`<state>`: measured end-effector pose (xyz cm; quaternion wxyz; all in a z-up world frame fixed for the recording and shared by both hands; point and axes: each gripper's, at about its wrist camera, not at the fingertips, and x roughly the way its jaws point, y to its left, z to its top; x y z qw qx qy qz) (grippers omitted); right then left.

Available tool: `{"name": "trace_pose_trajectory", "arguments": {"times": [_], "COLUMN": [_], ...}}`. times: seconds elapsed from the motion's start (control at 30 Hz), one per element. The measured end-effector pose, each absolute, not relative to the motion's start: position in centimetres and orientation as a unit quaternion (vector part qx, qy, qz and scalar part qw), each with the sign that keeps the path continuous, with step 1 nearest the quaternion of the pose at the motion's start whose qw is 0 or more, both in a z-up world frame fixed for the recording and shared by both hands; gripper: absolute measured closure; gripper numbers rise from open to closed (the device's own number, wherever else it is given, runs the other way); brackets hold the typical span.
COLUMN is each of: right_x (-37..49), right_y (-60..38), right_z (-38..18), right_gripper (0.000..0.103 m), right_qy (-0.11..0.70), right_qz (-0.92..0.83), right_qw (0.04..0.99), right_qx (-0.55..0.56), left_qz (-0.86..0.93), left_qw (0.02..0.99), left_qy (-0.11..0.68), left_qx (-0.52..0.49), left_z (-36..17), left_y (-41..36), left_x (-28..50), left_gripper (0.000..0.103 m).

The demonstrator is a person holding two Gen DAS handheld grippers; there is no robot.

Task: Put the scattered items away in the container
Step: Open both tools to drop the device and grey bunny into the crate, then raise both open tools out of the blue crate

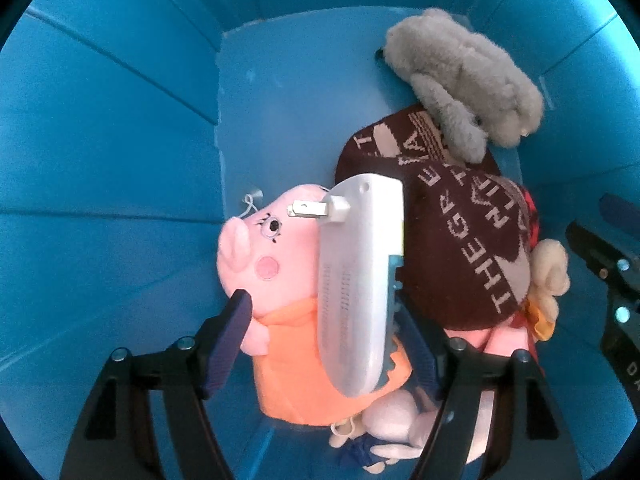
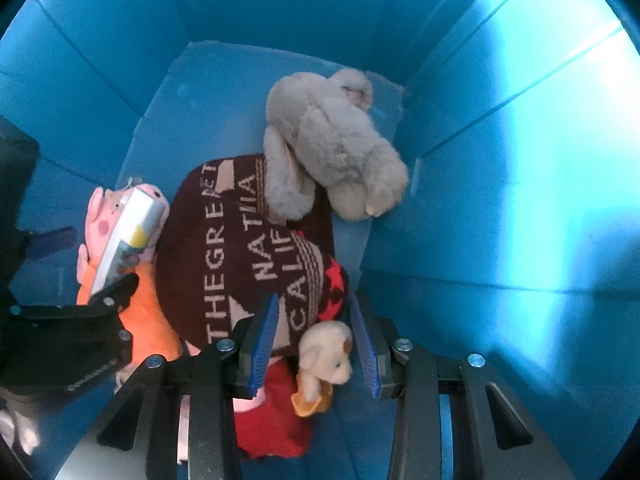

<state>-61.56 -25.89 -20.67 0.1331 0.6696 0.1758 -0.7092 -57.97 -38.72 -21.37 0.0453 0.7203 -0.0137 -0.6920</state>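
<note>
Both grippers reach down into a deep blue bin (image 1: 120,160) (image 2: 500,160). My left gripper (image 1: 324,320) is open; a white plug-in device (image 1: 356,276) leans against its right finger and lies on a pink pig plush in an orange dress (image 1: 280,300). The device (image 2: 124,236) and the pig (image 2: 100,220) also show in the right wrist view. My right gripper (image 2: 314,320) is open around a small cream toy dog (image 2: 326,354), not touching it. A maroon knit hat (image 2: 240,248) (image 1: 452,232) and a grey plush rabbit (image 2: 332,148) (image 1: 460,80) lie in the bin.
A red-dressed plush (image 2: 276,420) lies under the right gripper. A white plush with blue cloth (image 1: 384,436) lies under the left gripper. The bin floor (image 1: 296,112) shows bare at the far left. The bin walls close in on all sides.
</note>
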Motion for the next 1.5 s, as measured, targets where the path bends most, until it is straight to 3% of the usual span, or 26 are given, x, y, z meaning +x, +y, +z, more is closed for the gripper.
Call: {"name": "trace_pose_trajectory", "arguments": {"times": [0.43,1.0,1.4,1.5], "right_x": [-56.9,-43.6,-34.6,-32.2], "right_y": [-24.6,-22.8,-20.1,-19.3], "right_z": [-13.5,-7.0,-3.1,-1.9], "right_gripper": [0.065,0.063,0.057,0.051], "right_qy": [0.162,0.143,0.109,0.108], "right_qz": [-0.743,-0.798,-0.843,-0.854], "right_qw": [0.125,0.108,0.104,0.113], "right_qx": [0.638,0.575,0.516,0.495], "left_qz": [-0.738,-0.797,-0.839,-0.848], "left_qw": [0.053,0.042,0.032,0.037], "left_qy": [0.004,0.021,0.006,-0.004], "left_qx": [0.672,0.602,0.543,0.529], "left_z": [-12.8,-7.0,-2.2,-1.5], "left_y": [-39.8,-39.2,-38.2,-37.6], "left_x": [-52.6,-39.8,-31.7,-29.3], "left_gripper": [0.031,0.031,0.031,0.031]}}
